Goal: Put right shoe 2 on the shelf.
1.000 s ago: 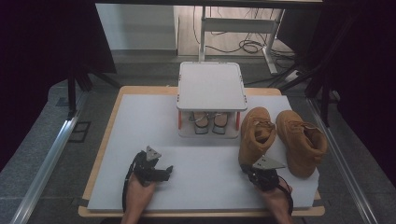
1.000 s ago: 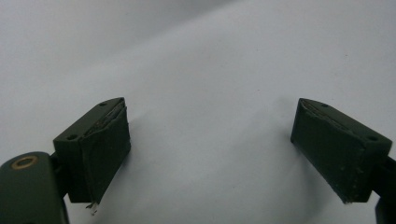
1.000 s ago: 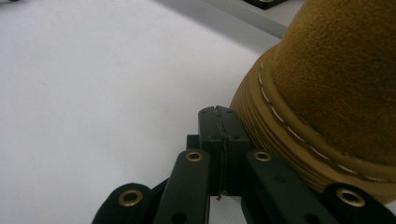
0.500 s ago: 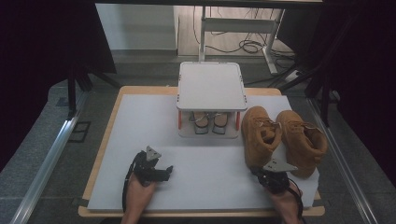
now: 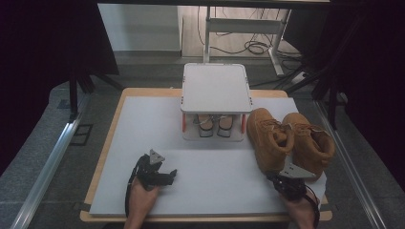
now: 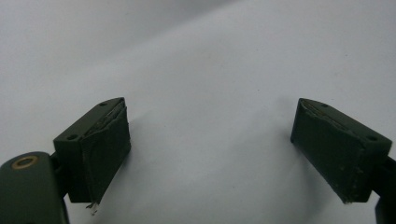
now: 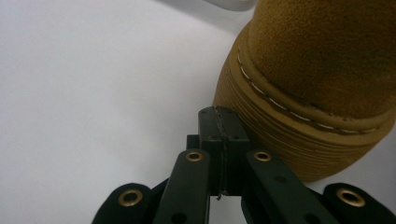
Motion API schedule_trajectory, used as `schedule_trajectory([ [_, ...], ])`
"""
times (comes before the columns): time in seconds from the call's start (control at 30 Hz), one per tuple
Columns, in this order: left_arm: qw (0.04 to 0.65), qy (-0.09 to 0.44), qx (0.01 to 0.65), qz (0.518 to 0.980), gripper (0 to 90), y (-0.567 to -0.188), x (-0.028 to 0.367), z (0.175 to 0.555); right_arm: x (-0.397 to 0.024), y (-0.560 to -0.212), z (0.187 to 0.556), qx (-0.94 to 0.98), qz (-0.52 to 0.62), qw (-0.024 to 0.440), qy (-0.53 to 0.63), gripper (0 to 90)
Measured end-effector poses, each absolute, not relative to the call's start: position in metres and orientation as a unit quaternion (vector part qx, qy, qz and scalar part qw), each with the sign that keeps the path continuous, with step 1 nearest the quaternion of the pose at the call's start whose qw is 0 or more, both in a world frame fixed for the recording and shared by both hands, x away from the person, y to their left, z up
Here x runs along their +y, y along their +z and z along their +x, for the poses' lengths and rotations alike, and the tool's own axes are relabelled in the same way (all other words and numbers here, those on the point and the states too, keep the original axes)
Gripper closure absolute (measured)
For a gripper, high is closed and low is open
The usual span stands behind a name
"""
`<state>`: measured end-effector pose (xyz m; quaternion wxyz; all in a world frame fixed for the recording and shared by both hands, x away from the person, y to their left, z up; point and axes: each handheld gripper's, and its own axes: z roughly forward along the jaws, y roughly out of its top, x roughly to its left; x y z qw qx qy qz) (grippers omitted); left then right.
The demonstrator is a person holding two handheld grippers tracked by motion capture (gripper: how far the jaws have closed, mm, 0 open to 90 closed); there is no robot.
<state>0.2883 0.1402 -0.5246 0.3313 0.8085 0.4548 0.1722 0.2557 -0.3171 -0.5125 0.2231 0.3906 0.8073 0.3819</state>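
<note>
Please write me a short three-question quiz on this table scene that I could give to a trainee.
1. True or false: the right gripper has its jaws pressed together with nothing between them.
2. What does the left gripper have between its jaws? A) a boot lace B) nothing, just bare white table C) a sandal
3. Where is the small pair of shoes stored?

Key
1. True; the tips are right by the sole of the nearer tan boot, whether touching cannot be told.
2. B; the jaws stand wide apart over the table.
3. Under the top shelf of the little white rack, left of the two tan boots.
</note>
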Motion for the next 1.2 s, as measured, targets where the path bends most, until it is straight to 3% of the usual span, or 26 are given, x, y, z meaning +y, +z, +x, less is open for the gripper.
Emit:
schedule_trajectory([
  [0.53,0.331,0.172,0.455,0.809,11.6,-0.525,0.14,0.288,-0.324,-0.511,0.248,0.788,0.415,0.228,0.393,87.0],
  [0.97,0.331,0.173,0.455,0.809,11.6,-0.525,0.14,0.288,-0.337,-0.494,0.23,0.729,0.461,0.267,0.43,46.7],
  [1.2,0.331,0.173,0.455,0.809,11.6,-0.525,0.14,0.288,-0.337,-0.487,0.235,0.707,0.467,0.283,0.448,33.5],
])
